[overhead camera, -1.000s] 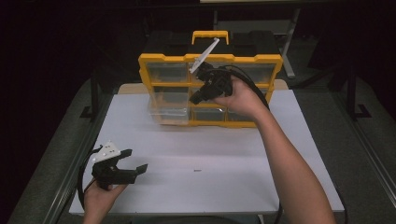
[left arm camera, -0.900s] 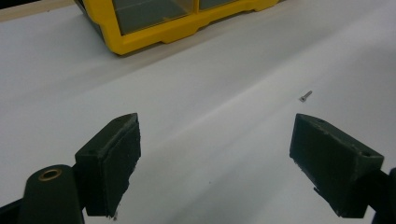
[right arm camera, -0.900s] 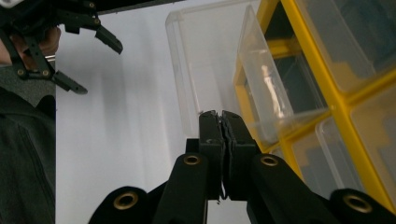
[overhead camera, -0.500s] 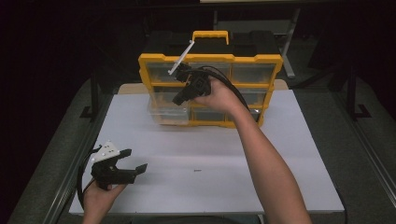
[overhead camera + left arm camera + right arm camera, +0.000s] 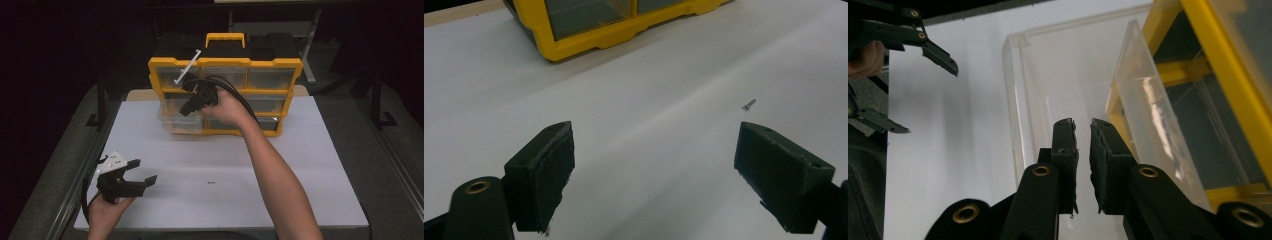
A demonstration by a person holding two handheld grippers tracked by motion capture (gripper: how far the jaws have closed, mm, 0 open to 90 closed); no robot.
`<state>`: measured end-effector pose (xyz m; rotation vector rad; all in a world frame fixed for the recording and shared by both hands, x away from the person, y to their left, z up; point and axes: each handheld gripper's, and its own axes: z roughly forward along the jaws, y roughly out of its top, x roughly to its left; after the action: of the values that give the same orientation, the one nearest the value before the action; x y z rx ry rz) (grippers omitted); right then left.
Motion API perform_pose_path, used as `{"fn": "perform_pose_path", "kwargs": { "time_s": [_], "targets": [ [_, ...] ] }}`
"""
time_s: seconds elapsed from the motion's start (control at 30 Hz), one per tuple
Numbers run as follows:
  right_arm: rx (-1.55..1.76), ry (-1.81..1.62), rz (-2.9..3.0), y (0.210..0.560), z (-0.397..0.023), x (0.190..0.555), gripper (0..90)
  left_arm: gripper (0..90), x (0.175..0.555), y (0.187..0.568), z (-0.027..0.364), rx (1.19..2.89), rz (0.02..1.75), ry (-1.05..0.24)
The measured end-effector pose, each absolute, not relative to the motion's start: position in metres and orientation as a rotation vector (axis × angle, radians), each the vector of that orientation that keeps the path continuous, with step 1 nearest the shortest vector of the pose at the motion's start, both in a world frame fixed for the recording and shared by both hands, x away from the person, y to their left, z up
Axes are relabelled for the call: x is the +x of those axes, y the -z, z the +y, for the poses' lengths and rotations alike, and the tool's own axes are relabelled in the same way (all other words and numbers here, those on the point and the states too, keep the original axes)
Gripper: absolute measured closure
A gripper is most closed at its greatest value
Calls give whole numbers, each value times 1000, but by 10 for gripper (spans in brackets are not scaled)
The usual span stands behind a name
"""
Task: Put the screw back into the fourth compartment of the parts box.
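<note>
A yellow organizer (image 5: 225, 62) with clear drawers stands at the back of the white table (image 5: 310, 165). One clear drawer (image 5: 172, 122) at its lower left is pulled out. My right gripper (image 5: 186, 107) hangs over that drawer (image 5: 1048, 75), pointing down into it. Its jaws (image 5: 1083, 125) have just been opening and stand a narrow gap apart, with nothing between them. My left gripper (image 5: 145, 171) rests near the front left edge, jaws (image 5: 654, 150) wide open and empty. A small screw (image 5: 749, 104) lies on the table just beyond it.
The organizer's yellow frame (image 5: 574, 42) fills the back of the left gripper view. A black and yellow handle (image 5: 225, 39) tops the organizer. The left gripper (image 5: 932, 100) shows far off in the right gripper view. The screw (image 5: 212, 183) lies mid-table toward the front.
My right gripper has moved left and slightly down across the organizer's front, ending over the pulled-out drawer. The left gripper has stayed put.
</note>
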<state>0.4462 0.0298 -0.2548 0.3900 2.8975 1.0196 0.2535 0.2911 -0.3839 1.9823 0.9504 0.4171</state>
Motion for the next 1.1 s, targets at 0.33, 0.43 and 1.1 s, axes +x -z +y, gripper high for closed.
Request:
{"fn": "perform_pose_path", "kwargs": {
  "time_s": [0.33, 0.43, 1.1],
  "targets": [
    [390, -1081, 2848, 235, -2, 430, 749, 160, 253, 384, 290, 1989, 944, -423],
    [394, -1084, 2840, 235, -12, 422, 715, 161, 253, 384, 292, 2007, 937, -427],
    [464, -1105, 2831, 283, -62, 383, 568, 160, 253, 385, 288, 1984, 956, -417]
  ]
}}
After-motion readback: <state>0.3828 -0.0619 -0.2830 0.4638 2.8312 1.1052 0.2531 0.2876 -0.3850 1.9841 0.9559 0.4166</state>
